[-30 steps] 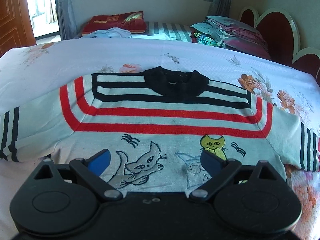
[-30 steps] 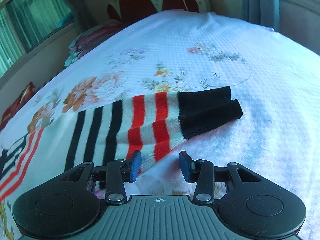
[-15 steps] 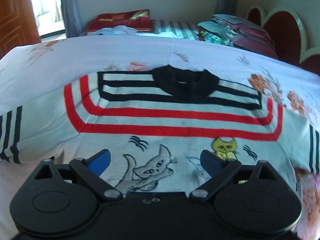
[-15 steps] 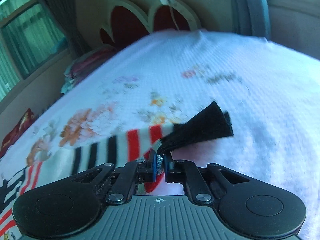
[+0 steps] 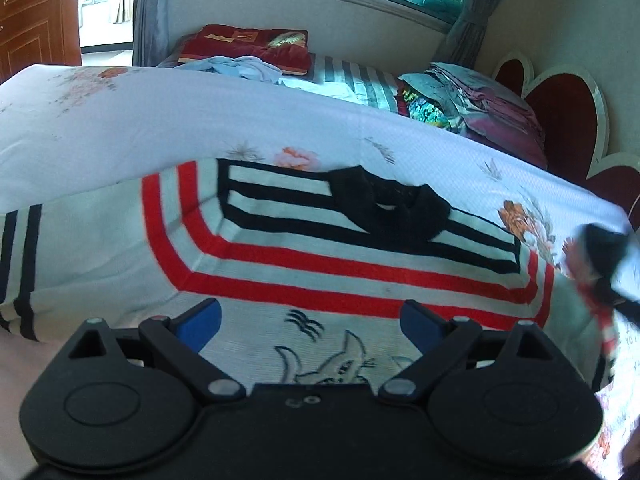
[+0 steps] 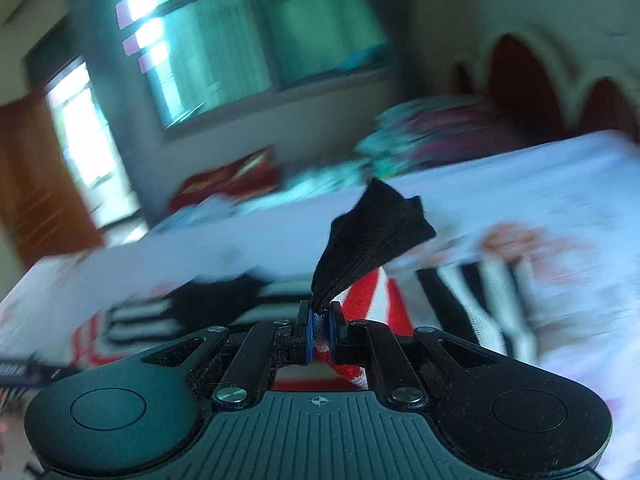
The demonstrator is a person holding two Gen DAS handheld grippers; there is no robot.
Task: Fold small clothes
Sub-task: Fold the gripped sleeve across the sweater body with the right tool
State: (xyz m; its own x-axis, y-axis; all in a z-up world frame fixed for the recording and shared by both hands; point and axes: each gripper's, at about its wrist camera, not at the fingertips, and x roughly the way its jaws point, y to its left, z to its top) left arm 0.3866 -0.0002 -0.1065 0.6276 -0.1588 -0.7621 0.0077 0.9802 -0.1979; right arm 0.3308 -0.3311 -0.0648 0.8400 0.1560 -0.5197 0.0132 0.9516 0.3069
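Observation:
A small white sweater (image 5: 360,276) with red and black stripes, a black collar (image 5: 384,208) and cat pictures lies flat on the bed. My left gripper (image 5: 310,324) is open and empty, low over the sweater's lower front. My right gripper (image 6: 319,330) is shut on the sweater's right sleeve near its black cuff (image 6: 372,232). It holds the sleeve lifted above the bed, over the sweater's body. The lifted cuff also shows blurred at the right edge of the left wrist view (image 5: 604,248).
The bed has a white floral cover (image 5: 120,128). A second bed behind holds a red pillow (image 5: 248,42), loose pale clothes (image 5: 240,68) and a pile of folded bedding (image 5: 472,96). A red headboard (image 5: 560,100) stands at right, a wooden door (image 5: 36,12) at left.
My right gripper closed on the sleeve, lifted it off the bed and swung it left toward the sweater's body. My left gripper stayed open and drifted slightly forward over the sweater.

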